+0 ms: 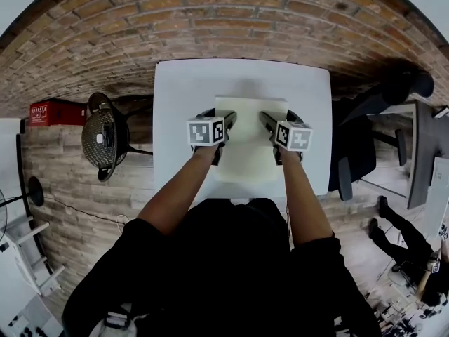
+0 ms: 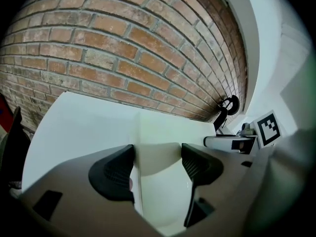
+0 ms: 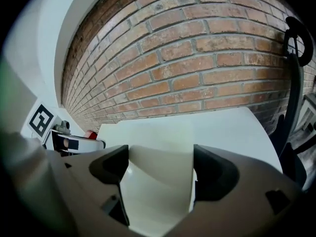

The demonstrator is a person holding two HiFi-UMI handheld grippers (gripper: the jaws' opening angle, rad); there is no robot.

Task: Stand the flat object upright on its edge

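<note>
Though flat, board (image 1: 249,146) edges half-covered.

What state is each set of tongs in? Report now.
Left tongs: open, over the left edge of the pale board, gripping nothing.
Right tongs: open, over its right edge, gripping nothing.

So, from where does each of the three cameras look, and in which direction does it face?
Head view: on the person's head, looking steeply down at the white table, the cream panel, both forearms, left gripper and right gripper.
Left gripper view: rides the left gripper, looks along its open jaws over the panel's left edge towards the brick wall; right gripper at right.
Right gripper view: mirrored, open jaws at the panel's right edge; left gripper at left.
Shared: panel, table, brick wall.
</note>
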